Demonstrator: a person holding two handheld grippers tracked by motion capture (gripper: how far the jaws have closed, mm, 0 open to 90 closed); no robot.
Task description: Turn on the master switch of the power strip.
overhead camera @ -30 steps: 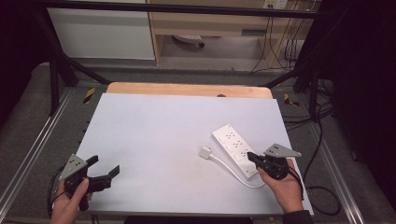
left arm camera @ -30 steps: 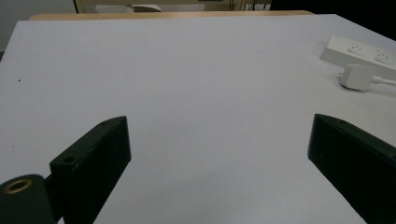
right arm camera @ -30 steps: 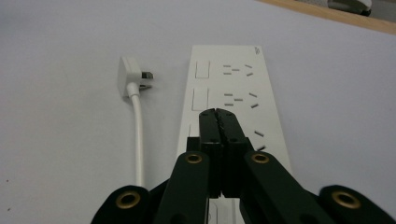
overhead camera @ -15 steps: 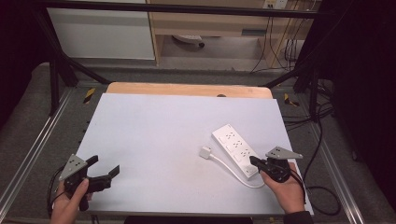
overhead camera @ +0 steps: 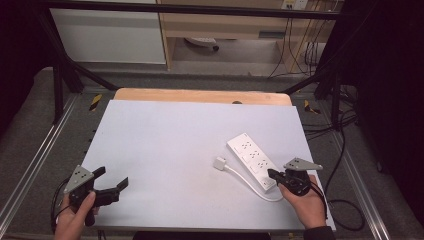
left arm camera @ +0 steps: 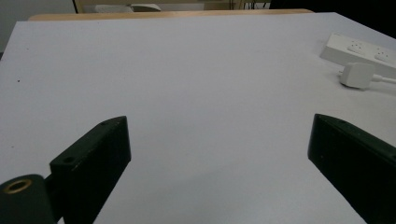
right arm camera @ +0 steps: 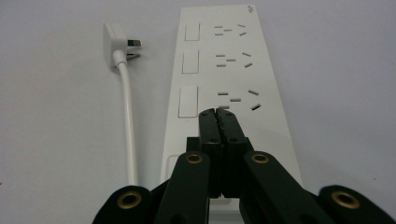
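1. Power strip [overhead camera: 252, 160] lies on the table [overhead camera: 165, 150], right of centre; its plug [overhead camera: 220, 163] rests just left of it.
2. Right gripper [right arm camera: 217, 113]: jaws fully together, holding nothing, tips over the strip's near end beside the nearest rocker switch [right arm camera: 187, 101].
3. Left gripper [overhead camera: 111, 185]: jaws wide, empty, well left of the strip.
4. Judgement: press straight down on the switch; a sideways push likely slides the strip.
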